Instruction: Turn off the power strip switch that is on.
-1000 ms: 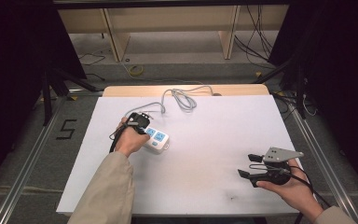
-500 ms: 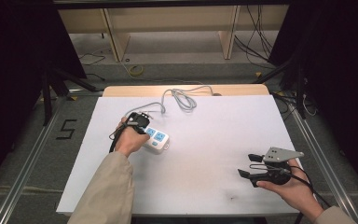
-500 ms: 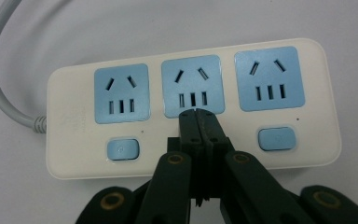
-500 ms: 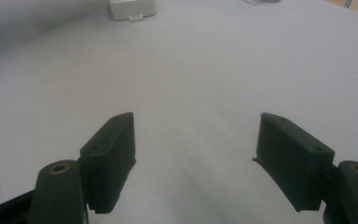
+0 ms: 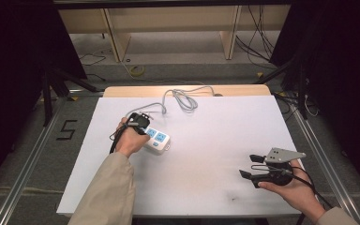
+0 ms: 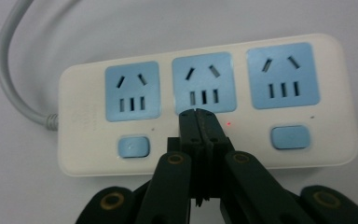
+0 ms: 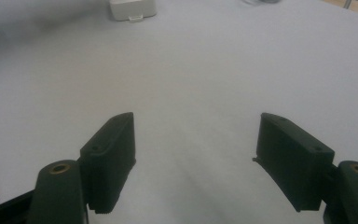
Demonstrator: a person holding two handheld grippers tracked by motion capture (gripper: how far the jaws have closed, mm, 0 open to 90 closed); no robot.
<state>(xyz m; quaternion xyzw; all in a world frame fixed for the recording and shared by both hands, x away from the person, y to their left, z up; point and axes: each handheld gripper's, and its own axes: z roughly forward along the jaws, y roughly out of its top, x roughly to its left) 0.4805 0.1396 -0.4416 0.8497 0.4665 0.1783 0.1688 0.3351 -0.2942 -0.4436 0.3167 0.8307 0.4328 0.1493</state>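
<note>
One white power strip point(image 6: 205, 100) lies left of centre on the table point(image 5: 215, 140), with three blue sockets and seemingly three switches, the middle one hidden beneath the left gripper point(image 6: 199, 116), jaws pressed together. The left gripper view catches a red light. The right gripper point(image 7: 196, 158) gapes wide, holding nothing.

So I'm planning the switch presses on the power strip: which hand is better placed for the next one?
Left. Its gripper is shut, tip down on the strip at the middle switch. The right gripper is open, far off across the table.
</note>
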